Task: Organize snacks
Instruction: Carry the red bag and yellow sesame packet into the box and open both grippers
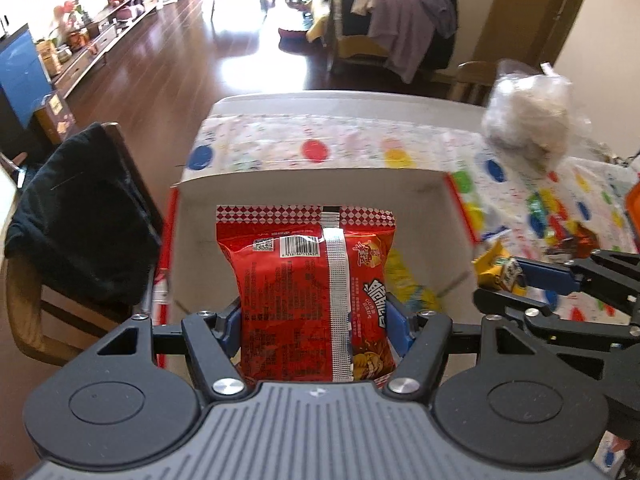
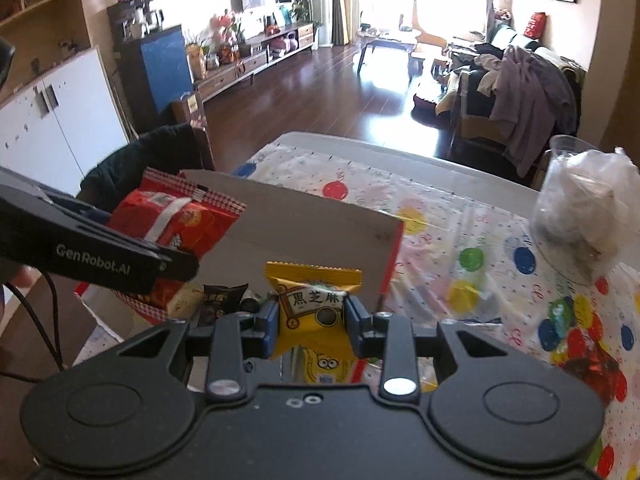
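My left gripper [image 1: 316, 320] is shut on a red snack packet [image 1: 312, 280] with a barcode and silver seam, held above the open white cardboard box [image 1: 304, 188]. The packet and left gripper [image 2: 168, 256] also show at the left of the right wrist view, over the box [image 2: 304, 232]. My right gripper [image 2: 312, 316] is shut on a small yellow snack packet [image 2: 312, 300] with black Chinese lettering, just in front of the box's right corner. In the left wrist view the right gripper [image 1: 516, 280] holds that yellow packet [image 1: 496, 268] to the right of the box.
The table wears a white cloth with coloured dots [image 2: 480, 240]. A clear bag of white stuff [image 2: 588, 208] stands at the far right. Small dark and yellow snacks [image 2: 220, 300] lie below the grippers. A chair with dark clothing [image 1: 80, 216] stands left of the table.
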### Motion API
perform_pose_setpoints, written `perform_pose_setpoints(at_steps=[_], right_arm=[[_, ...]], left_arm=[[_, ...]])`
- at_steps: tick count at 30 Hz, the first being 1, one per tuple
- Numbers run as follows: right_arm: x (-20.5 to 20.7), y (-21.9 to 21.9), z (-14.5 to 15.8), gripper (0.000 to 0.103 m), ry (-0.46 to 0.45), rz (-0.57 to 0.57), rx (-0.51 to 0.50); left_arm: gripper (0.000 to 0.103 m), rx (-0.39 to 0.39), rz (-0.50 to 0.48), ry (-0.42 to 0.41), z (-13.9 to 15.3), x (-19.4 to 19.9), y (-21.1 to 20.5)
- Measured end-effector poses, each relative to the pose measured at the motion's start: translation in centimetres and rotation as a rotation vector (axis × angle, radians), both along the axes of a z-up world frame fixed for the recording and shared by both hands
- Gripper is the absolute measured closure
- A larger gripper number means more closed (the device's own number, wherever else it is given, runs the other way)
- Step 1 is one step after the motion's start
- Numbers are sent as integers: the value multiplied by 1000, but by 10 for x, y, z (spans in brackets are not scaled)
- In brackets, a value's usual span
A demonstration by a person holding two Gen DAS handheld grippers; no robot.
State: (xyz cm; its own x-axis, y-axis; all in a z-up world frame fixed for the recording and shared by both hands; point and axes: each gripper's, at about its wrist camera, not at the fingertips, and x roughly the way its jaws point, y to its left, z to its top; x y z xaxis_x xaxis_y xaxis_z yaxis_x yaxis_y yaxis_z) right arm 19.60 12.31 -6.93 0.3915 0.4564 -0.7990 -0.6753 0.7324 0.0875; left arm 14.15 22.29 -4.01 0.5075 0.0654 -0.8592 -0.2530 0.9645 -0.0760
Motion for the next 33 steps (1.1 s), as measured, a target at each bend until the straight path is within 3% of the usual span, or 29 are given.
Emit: perform_pose_setpoints(at_steps=[8,16,33], right_arm=[[3,39,-35,71,40,36,-83],[-2,63,-68,71,87,71,-150],[-5,54,-65,66,109,58,-130]], left_arm=[[35,22,0,78,-34,10,27],[35,88,-30,123,-57,15,24],[35,69,-46,148,-65,13,16]])
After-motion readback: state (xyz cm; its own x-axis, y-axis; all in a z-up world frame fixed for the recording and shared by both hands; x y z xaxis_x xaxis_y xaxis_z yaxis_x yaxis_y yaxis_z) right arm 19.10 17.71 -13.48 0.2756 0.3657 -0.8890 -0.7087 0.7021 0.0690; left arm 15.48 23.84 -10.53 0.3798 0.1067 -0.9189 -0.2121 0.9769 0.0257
